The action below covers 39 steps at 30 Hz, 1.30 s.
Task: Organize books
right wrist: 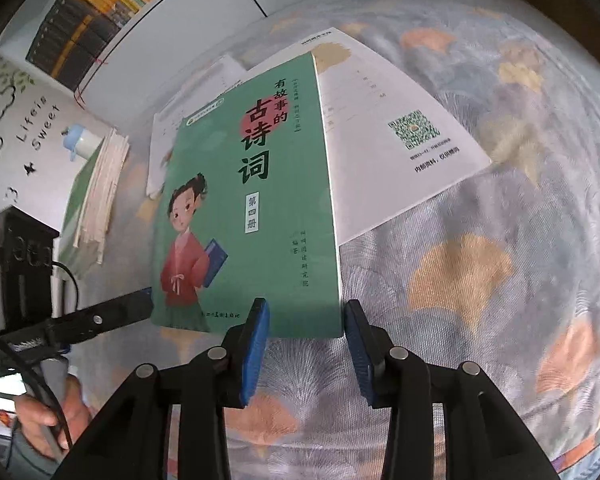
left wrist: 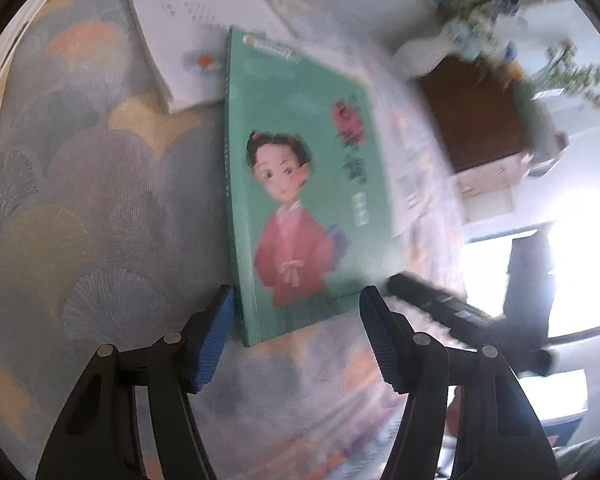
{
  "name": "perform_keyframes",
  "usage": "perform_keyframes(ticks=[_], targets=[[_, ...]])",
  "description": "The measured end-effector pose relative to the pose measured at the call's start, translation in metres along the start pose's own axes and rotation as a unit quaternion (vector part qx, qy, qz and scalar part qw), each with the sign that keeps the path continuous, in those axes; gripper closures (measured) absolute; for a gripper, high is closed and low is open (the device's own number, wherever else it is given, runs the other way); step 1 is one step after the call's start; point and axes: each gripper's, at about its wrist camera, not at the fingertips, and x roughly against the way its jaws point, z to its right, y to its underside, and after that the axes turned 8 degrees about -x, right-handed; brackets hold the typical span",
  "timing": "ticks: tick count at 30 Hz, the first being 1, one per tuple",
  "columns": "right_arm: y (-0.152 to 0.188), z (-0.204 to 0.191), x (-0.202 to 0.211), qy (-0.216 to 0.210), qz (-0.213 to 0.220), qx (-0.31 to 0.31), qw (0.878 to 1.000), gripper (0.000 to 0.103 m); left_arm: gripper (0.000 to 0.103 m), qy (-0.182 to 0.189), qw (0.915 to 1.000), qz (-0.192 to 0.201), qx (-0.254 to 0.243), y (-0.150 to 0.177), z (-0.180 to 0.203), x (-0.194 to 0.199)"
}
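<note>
Books lie on the patterned worktop (left wrist: 100, 200): past my left tool (left wrist: 296, 312), spread wide, the green book (left wrist: 300, 184) overlaps a white one (left wrist: 188, 40), while my right tool (right wrist: 304, 320), also open, straddles its near corner, so closing comes next, I judge.

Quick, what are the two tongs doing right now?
Left tongs: open, straddling the green book's near corner.
Right tongs: open at that book's near edge, not clamped.

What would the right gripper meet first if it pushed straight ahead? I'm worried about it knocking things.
Most likely the green book: its near edge lies just ahead of the open right gripper, between the pads. How high the gripper sits above it is unclear.
</note>
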Motion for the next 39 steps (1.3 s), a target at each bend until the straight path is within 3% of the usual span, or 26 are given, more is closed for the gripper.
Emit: perform_keyframes(ticks=[3,5,7,12,15,18,21,24,27,29,31,32,34,36,39], targets=[[0.001,0.008,0.002,-0.025,0.002,-0.02,0.999,0.064,0.043,0.117,0.9912,0.059,0.019,-0.001,0.01,0.03],[-0.001,0.019,0.001,-0.056,-0.007,-0.048,0.997,0.064,0.044,0.167,0.9824,0.081,0.024,-0.004,0.017,0.039],[-0.002,0.029,0.0,-0.089,-0.013,-0.076,0.993,0.064,0.051,0.163,0.9833,0.078,0.016,-0.007,0.02,0.033],[-0.002,0.037,-0.002,-0.113,-0.016,-0.1,0.988,0.064,0.075,0.098,0.9937,0.049,0.024,-0.003,0.007,0.004],[0.001,0.042,0.001,-0.119,-0.013,-0.101,0.988,0.064,0.08,0.056,0.9972,0.028,0.04,0.002,-0.007,-0.013],[0.002,0.045,0.002,-0.124,-0.013,-0.103,0.987,0.063,0.082,0.08,0.9941,0.035,0.064,0.004,-0.013,-0.015],[0.003,0.05,0.003,-0.139,-0.017,-0.112,0.984,0.06,0.082,0.159,0.981,0.049,0.1,0.0,-0.014,-0.005],[0.005,0.067,0.001,-0.207,-0.038,-0.161,0.964,0.048,0.08,0.251,0.9553,0.054,0.146,-0.011,-0.014,-0.002],[0.01,0.088,-0.004,-0.314,-0.049,-0.228,0.92,0.045,0.08,0.275,0.9472,0.05,0.157,-0.019,-0.015,0.001],[0.009,0.095,-0.007,-0.355,-0.045,-0.255,0.898,0.045,0.08,0.292,0.939,0.047,0.176,-0.019,-0.018,-0.001],[0.005,0.095,-0.011,-0.381,-0.043,-0.265,0.885,0.045,0.08,0.296,0.9346,0.045,0.191,-0.018,-0.024,-0.002],[0.002,0.091,-0.013,-0.392,-0.044,-0.264,0.88,0.051,0.08,0.292,0.9362,0.044,0.191,-0.016,-0.024,-0.001],[-0.004,0.08,-0.011,-0.39,-0.045,-0.246,0.886,0.061,0.081,0.277,0.9413,0.043,0.188,-0.016,-0.028,0.002],[-0.009,0.066,-0.002,-0.346,-0.028,-0.21,0.914,0.074,0.081,0.245,0.9534,0.035,0.172,-0.021,-0.026,0.004],[-0.013,0.047,0.009,-0.29,-0.012,-0.154,0.945,0.078,0.081,0.17,0.9782,0.015,0.118,-0.033,-0.013,0.002]])
